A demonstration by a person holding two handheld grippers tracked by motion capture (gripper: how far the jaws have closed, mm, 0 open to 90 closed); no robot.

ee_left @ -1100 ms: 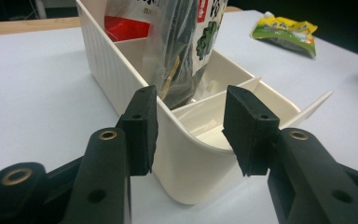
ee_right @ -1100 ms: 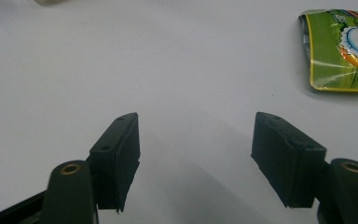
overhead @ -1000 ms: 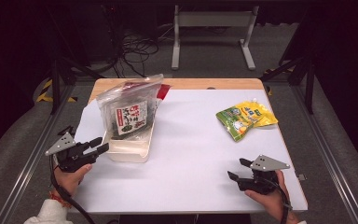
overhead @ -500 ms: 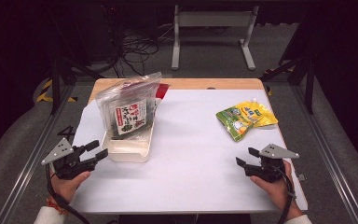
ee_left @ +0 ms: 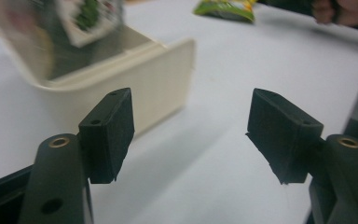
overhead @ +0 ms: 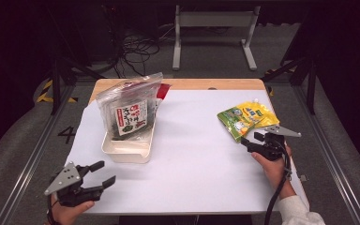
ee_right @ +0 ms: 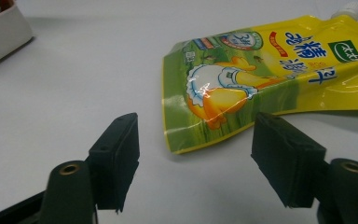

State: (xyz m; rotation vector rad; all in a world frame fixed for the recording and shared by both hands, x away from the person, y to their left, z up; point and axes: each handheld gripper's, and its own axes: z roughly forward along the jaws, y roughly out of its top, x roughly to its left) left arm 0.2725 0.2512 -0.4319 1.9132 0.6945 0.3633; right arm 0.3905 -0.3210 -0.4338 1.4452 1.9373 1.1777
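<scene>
Left gripper [overhead: 101, 173] is seen at the near left corner of the bench, held low in the person's left hand [overhead: 70, 213]. Its jaws stand wide apart with nothing between them — in the left gripper view [ee_left: 189, 135] they frame bare white surface, with the cream tray [ee_left: 163, 88] ahead and to the left. The gripper is well apart from the tray and points toward the middle of the bench, tilted slightly up.

The cream tray [overhead: 126, 150] sits toward the left side of the bench, nearer the far edge than the near one. A clear bag of dark snacks [overhead: 129, 110] with a red-and-white label is propped in it, leaning back toward the far left corner. This item is judged already placed.

Toward the right edge lies a yellow-green spouted pouch [overhead: 244, 119], flat on the bench, untouched, spout end toward the far side. This is judged the item still to be moved, most likely into the tray — a pick not yet begun.

Right gripper [overhead: 249, 139] is held in the right hand [overhead: 274, 164] just near-side of the pouch, the forearm entering from the near right corner. Jaws are spread wide and empty; in the right gripper view [ee_right: 193, 154] the pouch's near corner [ee_right: 200, 126] lies just beyond and between them, not yet enclosed. Gripper is kept low, almost level with the bench.
</scene>
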